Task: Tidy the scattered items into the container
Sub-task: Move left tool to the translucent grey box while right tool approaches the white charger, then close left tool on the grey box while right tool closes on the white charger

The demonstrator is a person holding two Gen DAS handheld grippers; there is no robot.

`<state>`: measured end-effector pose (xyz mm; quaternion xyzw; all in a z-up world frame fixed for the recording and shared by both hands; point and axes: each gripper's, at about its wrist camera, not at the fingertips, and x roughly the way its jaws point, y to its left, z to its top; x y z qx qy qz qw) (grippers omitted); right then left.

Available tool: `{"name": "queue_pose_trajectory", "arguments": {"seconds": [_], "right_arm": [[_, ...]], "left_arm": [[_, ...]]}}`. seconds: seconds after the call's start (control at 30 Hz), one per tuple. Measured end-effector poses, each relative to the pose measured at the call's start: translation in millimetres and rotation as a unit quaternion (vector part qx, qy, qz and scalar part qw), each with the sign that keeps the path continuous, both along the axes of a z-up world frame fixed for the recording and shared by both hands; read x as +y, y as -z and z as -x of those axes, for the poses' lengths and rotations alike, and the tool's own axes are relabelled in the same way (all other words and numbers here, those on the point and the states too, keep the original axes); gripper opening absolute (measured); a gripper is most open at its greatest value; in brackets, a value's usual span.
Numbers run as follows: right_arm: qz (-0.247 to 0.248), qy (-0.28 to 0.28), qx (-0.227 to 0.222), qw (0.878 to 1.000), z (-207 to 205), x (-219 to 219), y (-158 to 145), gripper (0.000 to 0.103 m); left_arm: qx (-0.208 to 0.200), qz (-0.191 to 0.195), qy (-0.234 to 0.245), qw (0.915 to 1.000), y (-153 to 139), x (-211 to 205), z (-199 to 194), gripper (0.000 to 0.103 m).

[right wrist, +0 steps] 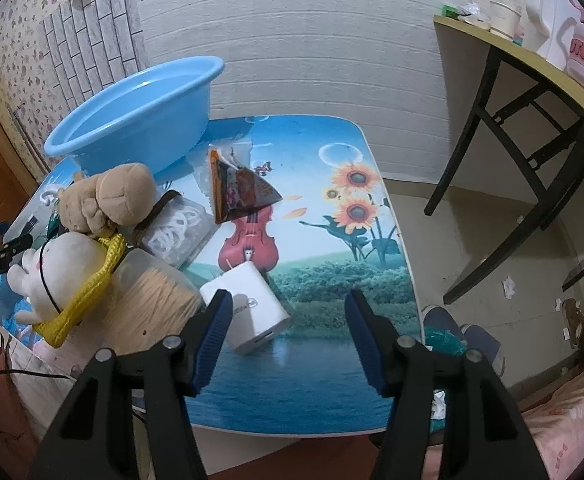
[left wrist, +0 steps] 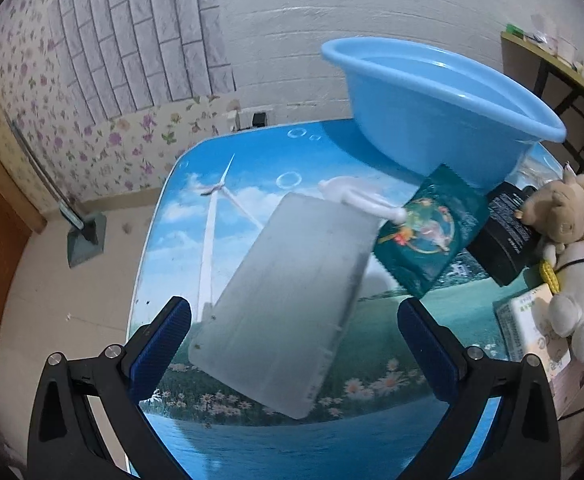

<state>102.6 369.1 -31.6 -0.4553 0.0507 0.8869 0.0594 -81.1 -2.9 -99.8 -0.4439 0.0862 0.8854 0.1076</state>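
Observation:
In the left wrist view my left gripper (left wrist: 294,320) stands open above a frosted grey plastic case (left wrist: 287,304) that lies flat on the picture-printed table (left wrist: 251,448); the pads are clear of it. The light blue basin (left wrist: 432,112) stands behind, with nothing showing in the part of its inside that I see. In the right wrist view my right gripper (right wrist: 287,320) is open over a white charger block (right wrist: 251,304). The block lies close by the left pad, and the right pad is well clear of it. The basin (right wrist: 131,112) sits at the far left of that view.
A green packet (left wrist: 428,232), white hook (left wrist: 360,200), black tube (left wrist: 500,232), plush toy (left wrist: 572,256) and tissue pack (left wrist: 528,320) crowd the basin's front. Beside the charger are a jar of sticks (right wrist: 159,300), a bag of white rings (right wrist: 179,232) and a dark snack packet (right wrist: 239,192). A desk (right wrist: 532,60) stands right.

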Motion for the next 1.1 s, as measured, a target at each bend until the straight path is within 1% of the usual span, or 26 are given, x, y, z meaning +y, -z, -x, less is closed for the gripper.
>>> {"name": "queue_pose_trajectory", "arguments": {"seconds": [0.13,0.23,0.37,0.47,0.57,0.6,0.63,0.73,0.87,0.97,1.1], "right_arm": [[0.012,-0.008,-0.003,1.000,1,-1,3,0.051],[0.010,-0.022,-0.001,1.000,2,-6,2,0.051],[0.009,-0.038,-0.010,0.999,3,-14,6,0.051],[0.010,-0.044,-0.014,0.999,3,-16,10,0.051],[0.012,-0.047,-0.014,0.999,2,-17,11,0.050],[0.013,-0.050,-0.013,0.999,0,-17,11,0.048],[0.013,-0.052,-0.013,0.998,-1,-17,11,0.040],[0.014,-0.060,-0.013,0.998,-3,-19,11,0.039],[0.009,-0.067,-0.011,0.998,-6,-24,11,0.039],[0.005,-0.068,-0.010,0.998,-6,-24,11,0.039],[0.008,-0.069,-0.007,0.998,-7,-24,11,0.039]], "left_arm": [[-0.018,-0.009,-0.006,0.9998,7,-7,5,0.103],[-0.035,-0.009,-0.011,0.9993,11,-7,5,0.103],[-0.050,-0.032,-0.012,0.9982,12,-6,0,0.103],[-0.062,-0.038,-0.009,0.9973,11,-4,-6,0.103],[-0.073,-0.059,-0.009,0.9955,7,-5,-14,0.103],[-0.074,-0.066,-0.009,0.9951,6,-4,-17,0.103],[-0.073,-0.070,-0.008,0.9949,4,-4,-22,0.103],[-0.071,-0.072,0.004,0.9949,-1,1,-32,0.103],[-0.059,-0.059,0.015,0.9964,-6,8,-37,0.103],[-0.045,-0.041,0.002,0.9981,-10,9,-33,0.103],[-0.051,-0.053,-0.004,0.9973,-11,5,-21,0.103]]}}
